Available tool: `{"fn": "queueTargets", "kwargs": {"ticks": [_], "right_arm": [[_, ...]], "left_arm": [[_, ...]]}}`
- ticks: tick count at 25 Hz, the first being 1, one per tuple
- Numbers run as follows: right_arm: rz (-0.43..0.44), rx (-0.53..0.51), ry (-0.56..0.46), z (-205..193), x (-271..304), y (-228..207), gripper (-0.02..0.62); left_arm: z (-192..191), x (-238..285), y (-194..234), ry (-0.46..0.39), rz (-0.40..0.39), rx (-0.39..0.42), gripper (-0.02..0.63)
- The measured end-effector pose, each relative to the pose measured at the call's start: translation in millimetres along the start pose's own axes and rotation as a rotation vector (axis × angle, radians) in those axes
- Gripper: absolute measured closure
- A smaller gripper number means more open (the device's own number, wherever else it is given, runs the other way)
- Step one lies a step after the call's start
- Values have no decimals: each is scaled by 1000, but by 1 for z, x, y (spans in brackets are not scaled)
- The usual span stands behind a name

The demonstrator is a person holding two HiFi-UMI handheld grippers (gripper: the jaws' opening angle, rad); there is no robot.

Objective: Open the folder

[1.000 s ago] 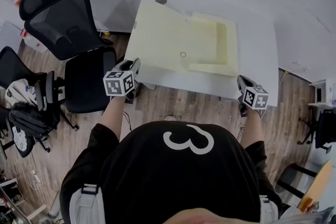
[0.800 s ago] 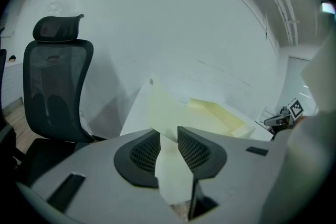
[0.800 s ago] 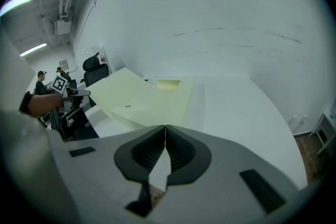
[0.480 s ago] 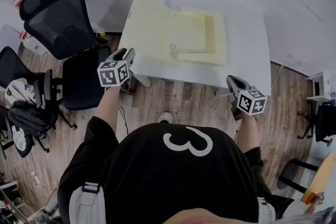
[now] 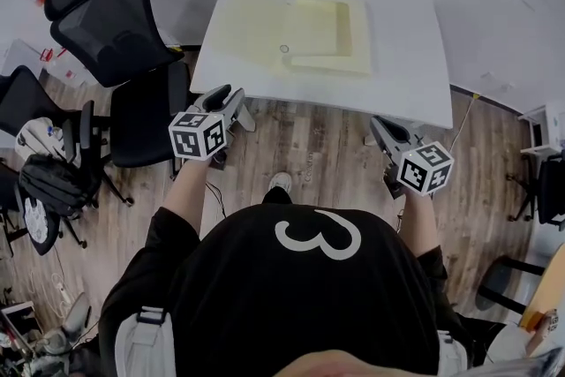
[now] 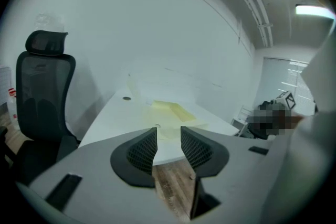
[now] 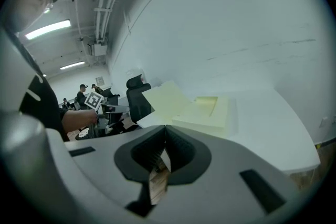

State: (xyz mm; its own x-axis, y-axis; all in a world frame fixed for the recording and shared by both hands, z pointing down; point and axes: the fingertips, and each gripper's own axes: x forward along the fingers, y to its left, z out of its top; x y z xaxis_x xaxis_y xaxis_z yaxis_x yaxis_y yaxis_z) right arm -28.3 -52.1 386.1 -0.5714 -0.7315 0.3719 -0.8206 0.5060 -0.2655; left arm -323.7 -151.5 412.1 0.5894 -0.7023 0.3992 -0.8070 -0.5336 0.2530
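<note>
The folder (image 5: 265, 22) lies open on the white table (image 5: 415, 66), toward its left and far side. Its pale yellow cover is spread out to the left, reaching about to the table's left edge. The deeper half, with raised walls, sits to the right. A small round fitting (image 5: 283, 49) shows near the fold between the two halves. From the right gripper view the folder (image 7: 202, 113) looks as if its cover rises a little at the far corner, though the wide lens may be bending it.

Neither gripper touches the folder or the table. In the head view both are held over the wooden floor (image 5: 309, 154), just short of the table's near edge and pointing toward it.

The left gripper (image 5: 231, 101) is near the table's left corner. In its own view the left gripper (image 6: 169, 139) has its jaws parted by a clear gap. They have just been opening, and nothing is between them but floor and table edge beyond.

The right gripper (image 5: 381, 130) hangs below the table's right part. In its own view the right gripper (image 7: 165, 136) has its jaw tips pressed together, with nothing pinched.

A black mesh office chair (image 5: 106, 22) stands to the left of the table.
</note>
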Motion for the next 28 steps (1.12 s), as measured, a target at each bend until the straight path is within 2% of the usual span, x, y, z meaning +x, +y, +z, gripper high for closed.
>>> {"fn": "queueTargets", "kwargs": {"ticks": [6,11,16,28], "right_arm": [[98,-49,-102,13,-52,65,571],[167,-50,-189,22,-97,113,571],[202,-52,-239,25,-129,142,571],[242,-66,-267,14,-173,167,571]], "left_arm": [[-12,-55,-138,-12,-289,136,487],[-17,-99,-227,-60,-452,136,545],[-14,-129,-268,-96,-486,158,581],[-12,-158,-323,-128,-484,244,589]]}}
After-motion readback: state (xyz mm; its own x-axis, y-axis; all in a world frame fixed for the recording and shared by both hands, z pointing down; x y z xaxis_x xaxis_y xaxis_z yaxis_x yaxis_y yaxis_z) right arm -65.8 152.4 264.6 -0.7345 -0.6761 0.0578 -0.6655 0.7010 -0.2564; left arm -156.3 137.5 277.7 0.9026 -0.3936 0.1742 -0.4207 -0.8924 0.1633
